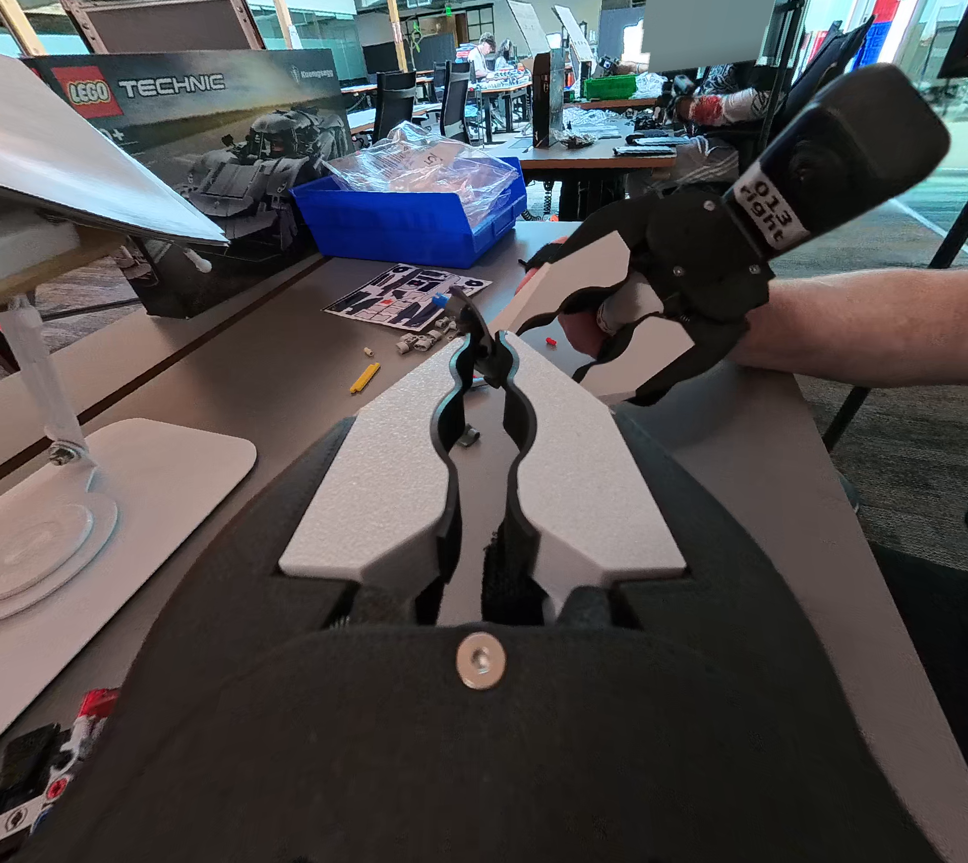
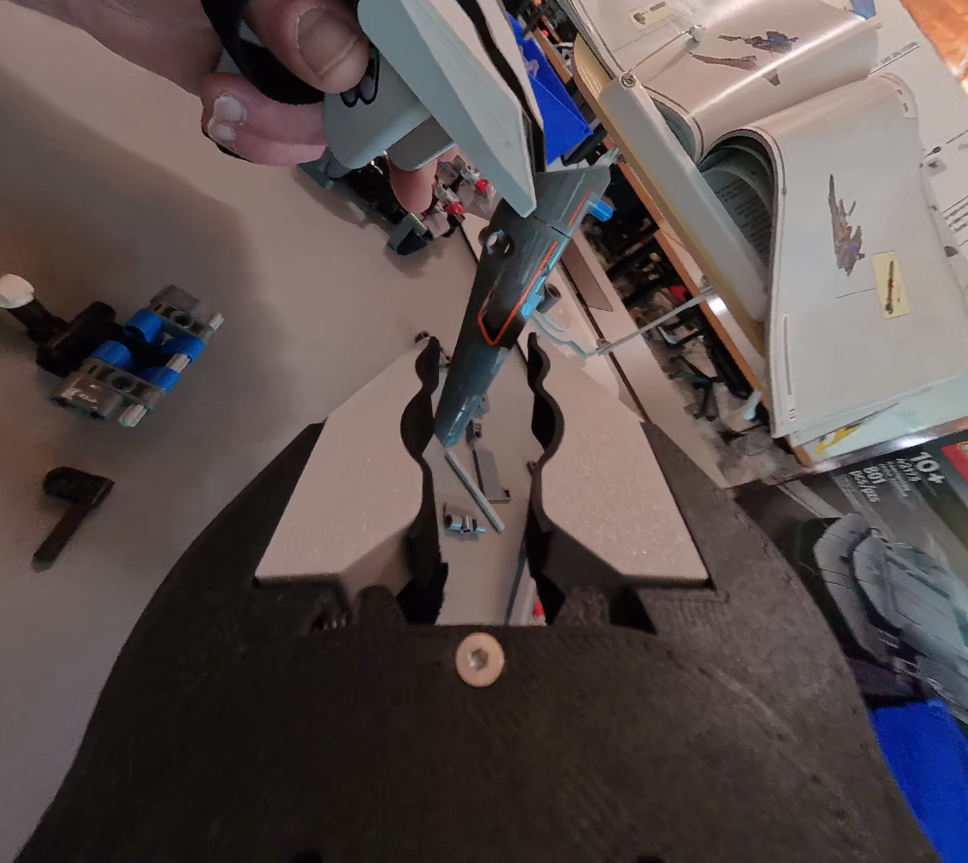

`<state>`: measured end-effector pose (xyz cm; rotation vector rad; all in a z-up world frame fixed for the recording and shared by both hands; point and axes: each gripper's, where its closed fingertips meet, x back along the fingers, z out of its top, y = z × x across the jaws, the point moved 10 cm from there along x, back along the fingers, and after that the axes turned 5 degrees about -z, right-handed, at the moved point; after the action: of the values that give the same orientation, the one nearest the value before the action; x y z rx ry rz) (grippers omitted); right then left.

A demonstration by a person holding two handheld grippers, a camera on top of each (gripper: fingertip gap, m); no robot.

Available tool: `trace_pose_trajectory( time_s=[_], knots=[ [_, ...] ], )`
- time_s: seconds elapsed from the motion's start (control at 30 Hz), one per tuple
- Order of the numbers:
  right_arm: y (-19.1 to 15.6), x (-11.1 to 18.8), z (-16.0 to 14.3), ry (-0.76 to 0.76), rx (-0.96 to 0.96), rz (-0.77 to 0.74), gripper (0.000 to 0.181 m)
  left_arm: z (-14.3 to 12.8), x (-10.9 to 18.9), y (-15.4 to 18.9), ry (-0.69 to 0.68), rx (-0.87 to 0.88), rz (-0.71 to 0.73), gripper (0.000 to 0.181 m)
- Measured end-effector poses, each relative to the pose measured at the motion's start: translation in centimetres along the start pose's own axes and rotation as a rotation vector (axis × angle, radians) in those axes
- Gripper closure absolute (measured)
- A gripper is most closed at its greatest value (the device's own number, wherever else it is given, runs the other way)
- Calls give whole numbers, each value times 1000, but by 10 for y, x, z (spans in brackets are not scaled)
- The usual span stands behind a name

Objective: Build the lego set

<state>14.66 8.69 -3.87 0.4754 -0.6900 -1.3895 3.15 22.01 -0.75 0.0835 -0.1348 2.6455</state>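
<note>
1. Left wrist view: left tongs [image 1: 484, 355] pinching a thin black panel [image 1: 474, 321] at the tips, above the grey counter [image 1: 262, 397]. Right tongs [image 1: 586, 340] gaping nearby, empty. Loose pieces lying around: yellow axle [image 1: 365, 377], grey connectors [image 1: 424, 339], sticker sheet [image 1: 408, 295], crinkly bags in a blue bin [image 1: 403, 222].
2. Right wrist view: right tongs [image 2: 479, 355] spreading wide around the dark, orange-lined panel [image 2: 503, 293], not clamping. Blue-grey subassembly [image 2: 131, 355] sitting finished; judging by scattered parts and open manual [image 2: 838, 209], much remaining.

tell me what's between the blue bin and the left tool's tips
In the left wrist view, a sticker sheet and small grey pieces lie between the blue bin and the left tool.
</note>
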Motion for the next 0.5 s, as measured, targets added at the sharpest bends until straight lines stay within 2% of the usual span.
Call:
trace_pose_trajectory(
  time_s=[0.27,0.5],
  knots=[
    [16,8,-6,124,-298,228,152,1,-1,7,-4,-41,-116,177],
    [16,12,-10,190,-456,525,164,3,-2,18,6,-93,-227,178]
  ],
)
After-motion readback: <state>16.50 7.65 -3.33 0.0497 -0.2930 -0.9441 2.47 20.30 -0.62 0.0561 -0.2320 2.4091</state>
